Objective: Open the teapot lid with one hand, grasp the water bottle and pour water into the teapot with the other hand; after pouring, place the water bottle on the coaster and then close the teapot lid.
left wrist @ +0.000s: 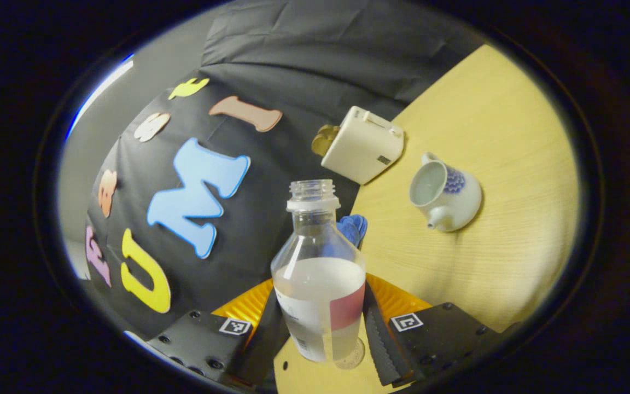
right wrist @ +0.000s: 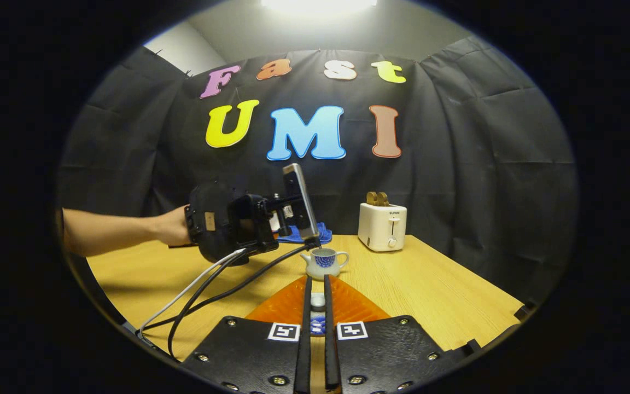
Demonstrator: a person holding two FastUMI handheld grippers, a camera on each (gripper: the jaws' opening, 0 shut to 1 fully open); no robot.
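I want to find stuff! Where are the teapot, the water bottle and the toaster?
teapot [left wrist: 446,194]: left gripper view, on its round body.
water bottle [left wrist: 319,273]: left gripper view, on its clear middle.
toaster [right wrist: 382,226]: right gripper view, on its front face.

Water bottle [left wrist: 319,273] base hidden btwn fingers [left wrist: 378,334]; blue cloth [left wrist: 352,227] mostly behind bottle; lid [right wrist: 318,301] barely visible

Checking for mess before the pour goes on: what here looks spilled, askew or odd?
Nothing stands out. The water bottle sits capless between the left gripper fingers, the teapot stands open and the table around it looks dry. The right gripper holds the lid.
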